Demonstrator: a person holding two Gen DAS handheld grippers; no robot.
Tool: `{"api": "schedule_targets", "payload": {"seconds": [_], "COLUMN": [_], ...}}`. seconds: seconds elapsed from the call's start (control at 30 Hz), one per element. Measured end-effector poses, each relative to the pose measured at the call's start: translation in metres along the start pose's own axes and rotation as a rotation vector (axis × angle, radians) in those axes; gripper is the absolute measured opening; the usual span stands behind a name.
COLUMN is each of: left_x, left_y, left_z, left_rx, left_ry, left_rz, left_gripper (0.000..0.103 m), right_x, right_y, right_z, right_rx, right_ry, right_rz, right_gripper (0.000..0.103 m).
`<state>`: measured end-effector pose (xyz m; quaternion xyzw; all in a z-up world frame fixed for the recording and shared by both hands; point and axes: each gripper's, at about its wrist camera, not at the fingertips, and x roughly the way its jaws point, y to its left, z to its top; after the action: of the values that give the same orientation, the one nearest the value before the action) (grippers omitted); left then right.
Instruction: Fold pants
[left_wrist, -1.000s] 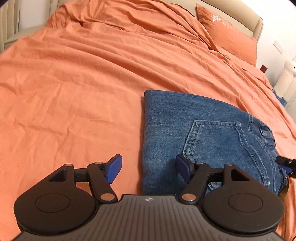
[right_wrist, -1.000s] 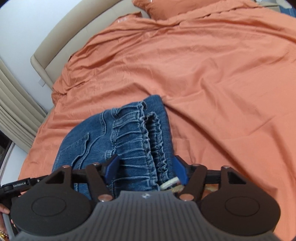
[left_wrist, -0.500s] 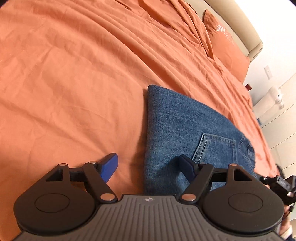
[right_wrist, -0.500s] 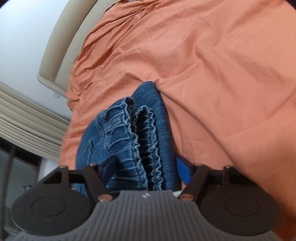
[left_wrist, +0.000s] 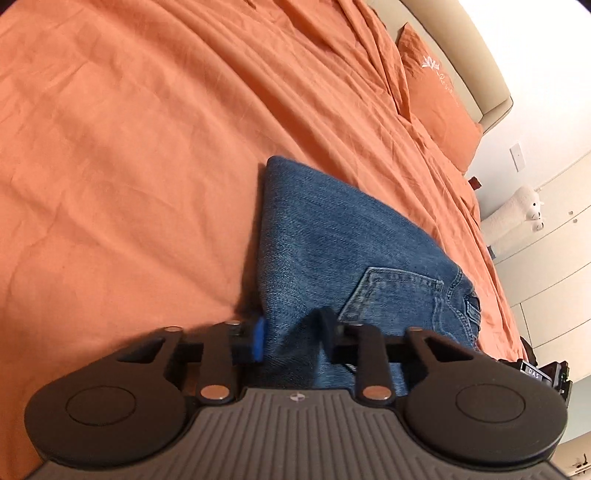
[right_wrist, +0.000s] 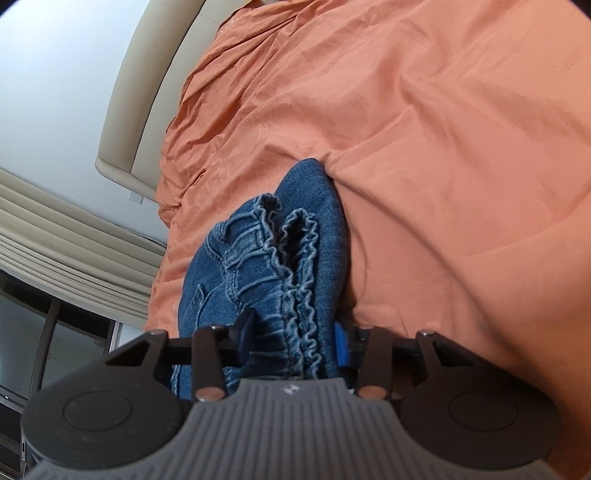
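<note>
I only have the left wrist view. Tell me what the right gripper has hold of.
Observer: The right gripper is shut on the jeans, on the ruffled elastic waistband.
Operator: Report how many layers show there.
Observer: Two ruffled waistband edges lie side by side, over a plain denim layer next to the orange bedsheet.
Operator: Describe what is beyond that end.
Observer: A beige headboard, and a curtain over a dark window.
</note>
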<state>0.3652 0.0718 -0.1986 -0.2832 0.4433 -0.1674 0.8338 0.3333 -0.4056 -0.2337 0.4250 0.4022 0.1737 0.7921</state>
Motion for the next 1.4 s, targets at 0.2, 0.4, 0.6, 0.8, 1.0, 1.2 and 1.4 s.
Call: {"api": "schedule_targets", "payload": {"seconds": [0.2, 0.4, 0.6, 0.8, 1.0, 1.2, 1.4], "left_x": [-0.015, -0.032, -0.059, -0.103, -0.167, -0.244, -0.311], "left_y": [-0.018, -0.042, -0.061, -0.075, -0.085, -0.073, -0.049], "left_z": [-0.004, -0.008, -0.009, -0.010, -0.010, -0.010, -0.003], "left_rx": [0.050, 0.126, 0.155, 0.184, 0.242, 0.284, 0.313], "left_ry": [-0.089, -0.142, -0.147, -0.120, -0.154, -0.198, -0.238], "left_rz": [0.056, 0.095, 0.123, 0.148, 0.160, 0.189, 0.250], "left_gripper": [0.006, 0.006, 0.006, 0.006, 0.006, 0.006, 0.006], "right_x": [-0.008, -0.024, -0.039, -0.058, -0.071, -0.074, -0.049], "right_y": [0.008, 0.026, 0.056, 0.091, 0.125, 0.185, 0.244], "right_z": [-0.001, -0.003, -0.012, -0.035, -0.071, -0.111, -0.148], "right_rx": [0.006, -0.026, -0.070, -0.123, -0.123, -0.153, -0.192], "right_ry": [-0.053, -0.095, -0.105, -0.090, -0.076, -0.064, -0.021], "right_rz": [0.001, 0.030, 0.076, 0.102, 0.134, 0.188, 0.241], "right_gripper": [0.024, 0.016, 0.015, 0.015, 0.015, 0.015, 0.015]}}
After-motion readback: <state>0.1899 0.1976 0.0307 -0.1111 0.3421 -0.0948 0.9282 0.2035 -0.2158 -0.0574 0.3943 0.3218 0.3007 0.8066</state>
